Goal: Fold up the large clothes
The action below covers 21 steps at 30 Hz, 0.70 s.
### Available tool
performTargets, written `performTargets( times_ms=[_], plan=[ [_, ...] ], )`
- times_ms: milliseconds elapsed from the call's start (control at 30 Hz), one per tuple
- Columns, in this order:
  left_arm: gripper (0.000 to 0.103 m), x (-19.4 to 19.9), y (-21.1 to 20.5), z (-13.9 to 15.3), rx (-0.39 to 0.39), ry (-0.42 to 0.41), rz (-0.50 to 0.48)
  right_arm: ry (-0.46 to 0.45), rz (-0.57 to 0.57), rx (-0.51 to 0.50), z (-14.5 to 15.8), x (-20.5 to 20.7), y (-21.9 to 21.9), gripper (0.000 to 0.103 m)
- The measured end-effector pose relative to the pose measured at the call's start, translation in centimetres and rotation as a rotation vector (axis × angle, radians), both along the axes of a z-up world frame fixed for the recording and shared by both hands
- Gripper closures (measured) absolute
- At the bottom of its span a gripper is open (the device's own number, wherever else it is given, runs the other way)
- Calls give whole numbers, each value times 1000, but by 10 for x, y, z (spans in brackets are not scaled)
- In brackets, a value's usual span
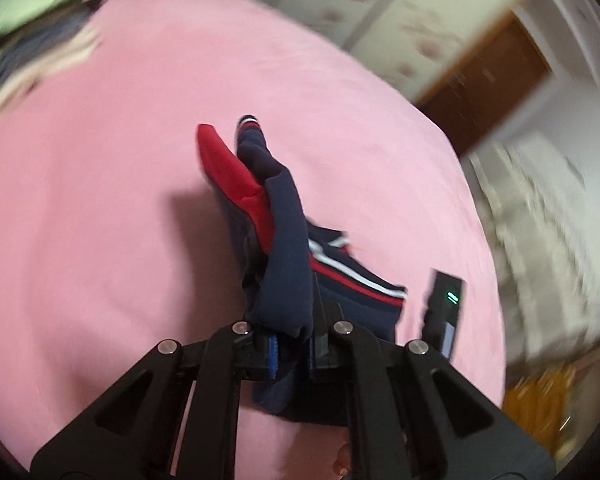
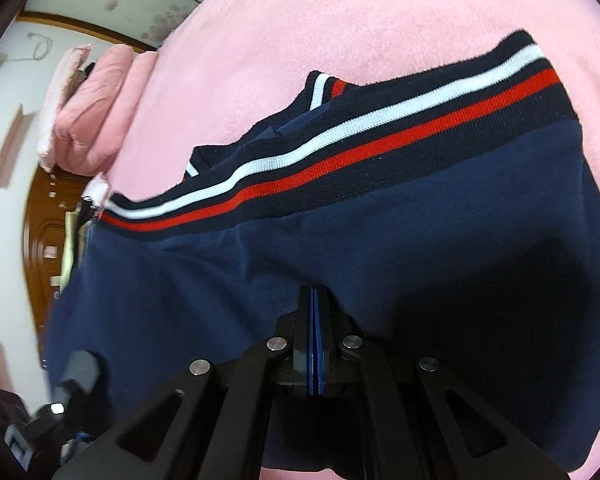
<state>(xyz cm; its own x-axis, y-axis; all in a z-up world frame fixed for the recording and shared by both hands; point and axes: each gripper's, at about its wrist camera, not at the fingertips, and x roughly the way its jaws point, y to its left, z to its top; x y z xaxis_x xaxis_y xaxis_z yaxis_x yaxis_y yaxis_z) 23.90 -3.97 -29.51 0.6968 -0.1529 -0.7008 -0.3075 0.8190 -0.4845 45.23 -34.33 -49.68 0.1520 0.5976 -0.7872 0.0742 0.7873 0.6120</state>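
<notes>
Unbranded navy sweater (image 2: pixel 260 280) between left gripper (image 1: pixel 292 344) fingers.

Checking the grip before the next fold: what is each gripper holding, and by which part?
Left gripper pinches a navy fold of the sweater. Right gripper is shut; whether it pinches fabric cannot be told.

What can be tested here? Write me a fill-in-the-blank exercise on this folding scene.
1. The left gripper is shut on a fold of the ____ sweatshirt.
2. The sweatshirt lies on a ____ blanket.
3. Along the hem band run a white stripe and a ____ stripe.
4. The right gripper has its jaws ____.

Missing words: navy; pink; red; shut
</notes>
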Motion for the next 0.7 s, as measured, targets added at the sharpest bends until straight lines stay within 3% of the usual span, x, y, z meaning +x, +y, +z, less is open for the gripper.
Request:
performTargets(
  times_ms=[133,233,367,467,533,600,700],
  plan=[
    [96,10,-54,21,156,-50,-170,47,27,134,-9,7,-21,102],
    [96,12,-94,24,227,-38,-288,76,59,203,-17,11,-35,103],
    [97,9,-128,22,264,1,-360,94,102,284,-25,12,-49,103],
    [97,4,-131,24,251,38,-380,118,68,370,-31,13,-64,103],
    [97,5,-137,23,285,40,-398,152,43,426,-34,19,-70,103],
    [97,5,-144,22,333,49,-425,168,23,432,-32,35,-75,103],
    [97,-2,-145,15,392,60,-455,104,23,351,-14,65,-84,103]
  ],
)
